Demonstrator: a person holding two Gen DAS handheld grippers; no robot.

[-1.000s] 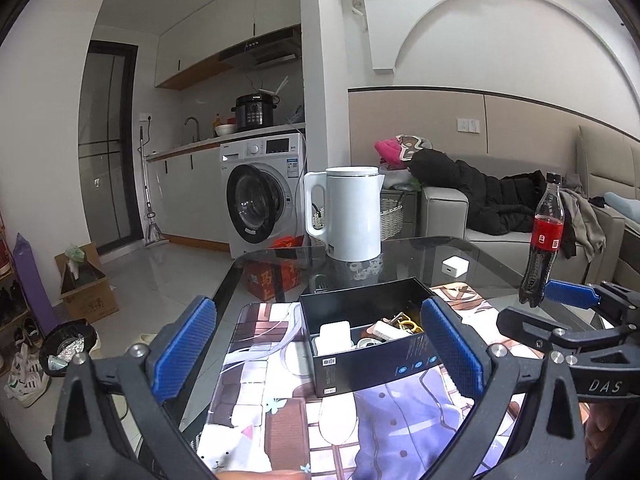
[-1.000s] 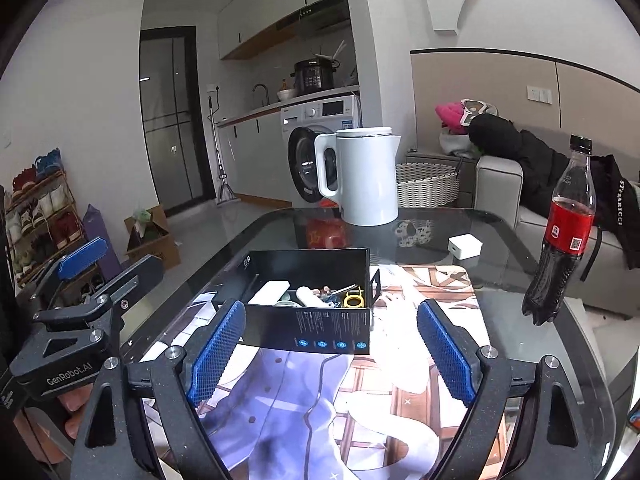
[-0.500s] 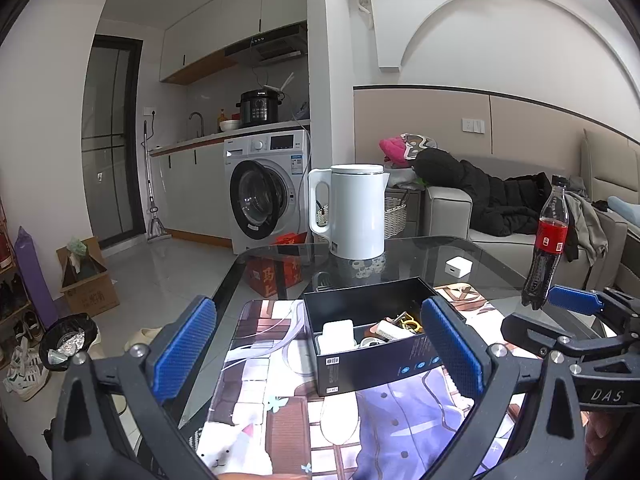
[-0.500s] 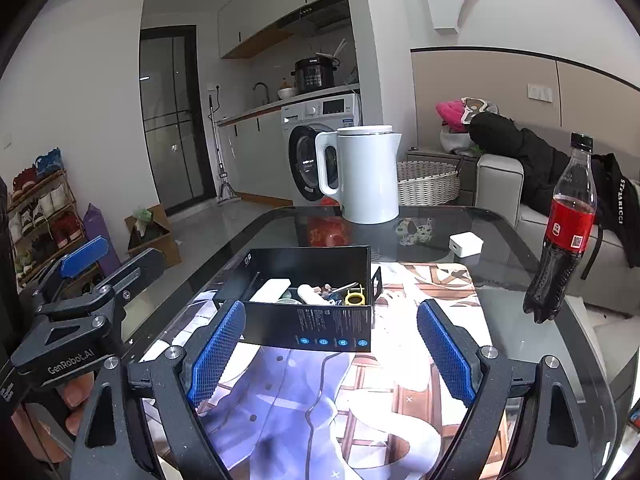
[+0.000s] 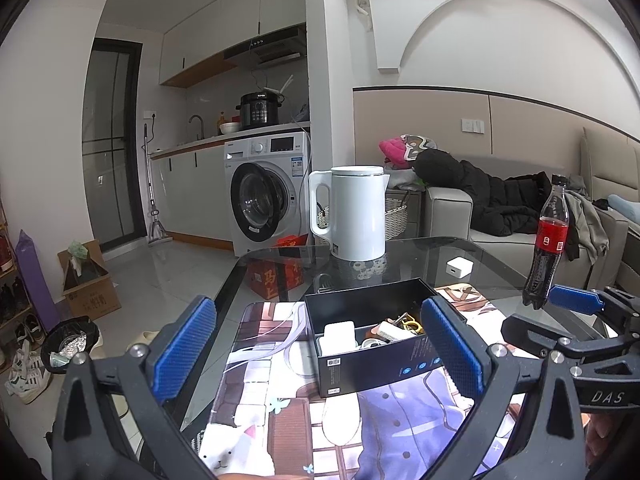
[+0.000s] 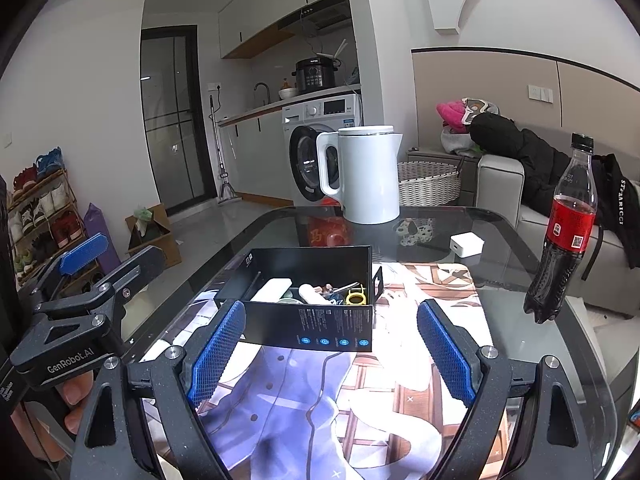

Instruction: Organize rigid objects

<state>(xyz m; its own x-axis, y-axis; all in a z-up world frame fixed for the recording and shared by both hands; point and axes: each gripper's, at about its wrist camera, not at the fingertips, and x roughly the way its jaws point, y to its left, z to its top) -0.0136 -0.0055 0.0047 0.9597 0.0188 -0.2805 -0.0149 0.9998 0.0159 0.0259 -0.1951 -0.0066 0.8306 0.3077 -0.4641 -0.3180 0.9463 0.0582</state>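
A black open box (image 5: 380, 364) (image 6: 312, 324) sits on a printed mat (image 5: 280, 408) (image 6: 420, 364) on the glass table (image 6: 552, 364). Inside lie several small items, among them a white block (image 5: 339, 334) and a yellow ring (image 6: 356, 298). My left gripper (image 5: 317, 312) is open, its blue pads standing wide on either side of the box, short of it. My right gripper (image 6: 330, 314) is open too, just in front of the box's near wall with nothing between its pads. Each gripper shows at the edge of the other's view.
A white kettle (image 5: 358, 216) (image 6: 368, 176) stands at the table's far edge. A small white cube (image 5: 459, 267) (image 6: 466, 245) lies behind the box. A cola bottle (image 5: 550, 240) (image 6: 568, 232) stands at the right. A sofa with clothes lies beyond.
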